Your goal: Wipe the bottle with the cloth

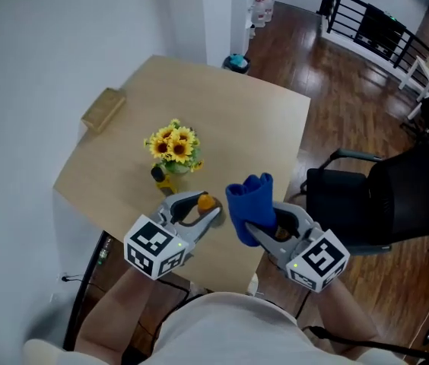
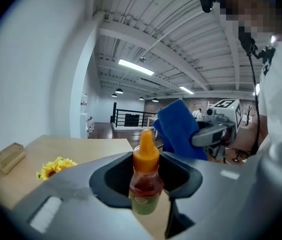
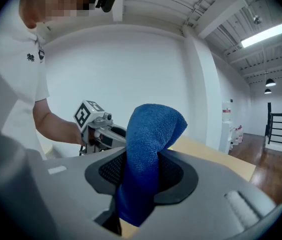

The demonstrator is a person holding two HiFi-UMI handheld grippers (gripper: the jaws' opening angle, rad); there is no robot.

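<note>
Pinches the bottle [image 2: 145, 176] upright in the left gripper [image 1: 205, 204] and the cloth [image 3: 148, 149] in the right gripper [image 1: 264, 223], both held over the tabletop's [image 1: 230, 120] near edge, apparently apart, with all the wiping left to do.

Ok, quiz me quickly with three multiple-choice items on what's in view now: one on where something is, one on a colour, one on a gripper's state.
1. The sunflowers stand: A) on the table; B) on a windowsill; C) on a shelf.
2. The cap of the bottle is: A) blue; B) orange; C) white.
3. The right gripper is: A) open and empty; B) shut on the cloth; C) shut on the bottle.
Answers: 1 A, the head view shows them on the tabletop. 2 B, the left gripper view shows an orange cap. 3 B, its jaws pinch the blue cloth.
</note>
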